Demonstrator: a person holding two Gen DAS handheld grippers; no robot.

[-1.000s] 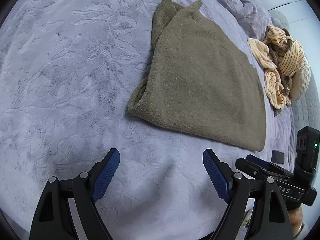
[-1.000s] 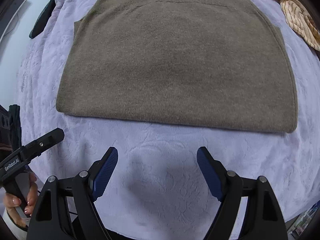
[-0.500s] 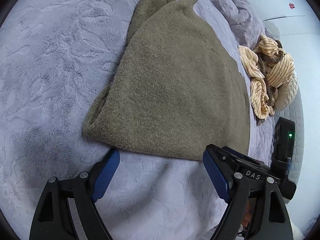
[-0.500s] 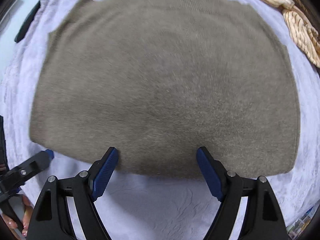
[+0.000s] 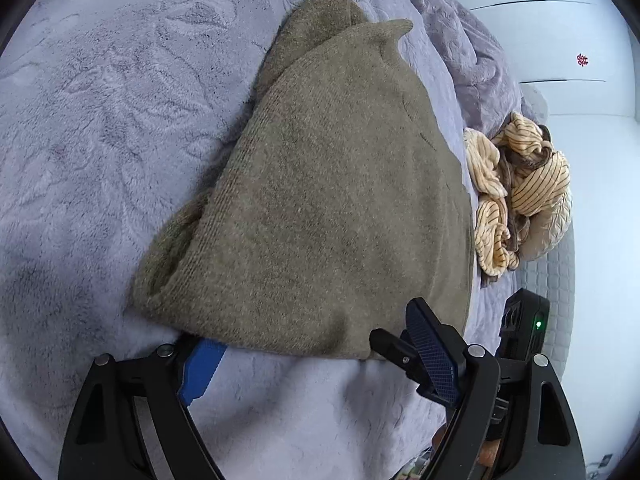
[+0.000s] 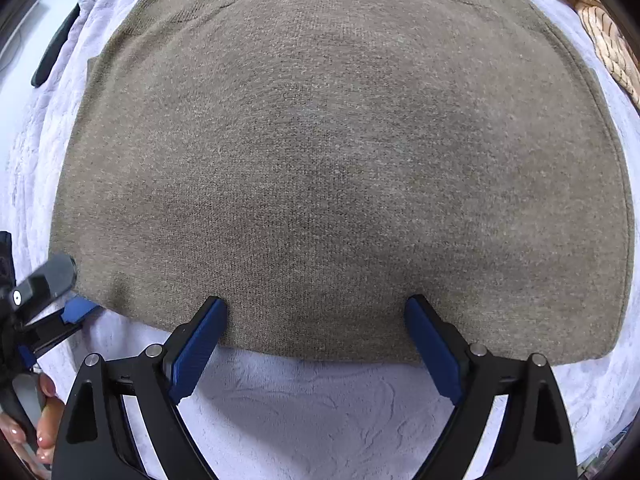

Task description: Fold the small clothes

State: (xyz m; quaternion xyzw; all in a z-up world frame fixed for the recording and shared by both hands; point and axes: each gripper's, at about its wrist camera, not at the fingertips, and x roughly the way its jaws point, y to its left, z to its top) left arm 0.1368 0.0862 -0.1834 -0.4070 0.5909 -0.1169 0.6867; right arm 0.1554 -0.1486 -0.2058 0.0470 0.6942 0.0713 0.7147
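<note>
An olive knit sweater (image 5: 328, 200) lies folded flat on a lavender blanket (image 5: 100, 120). My left gripper (image 5: 308, 324) is at its near corner with jaws wide. Its left finger (image 5: 200, 364) has its tip tucked under the hem, and the right finger (image 5: 432, 356) rides above the cloth. Seen from straight above, the sweater (image 6: 340, 160) fills the right wrist view. My right gripper (image 6: 315, 301) hangs over its near edge, jaws opening, both tips over the hem and nothing pinched. The left gripper (image 6: 52, 296) shows at that view's left, held by a hand (image 6: 40, 424).
A heap of beige striped clothes (image 5: 520, 184) lies past the sweater's far right side, also as striped clothes (image 6: 608, 40). Bunched blanket folds (image 5: 472, 60) rise at the back. A dark flat object (image 6: 56, 52) lies off the blanket's left edge. The right gripper's body (image 5: 524, 320) stands close by.
Both grippers came down and forward to the sweater's near edge. The left one rolled and slid one finger under the corner. The right jaws spread a little wider.
</note>
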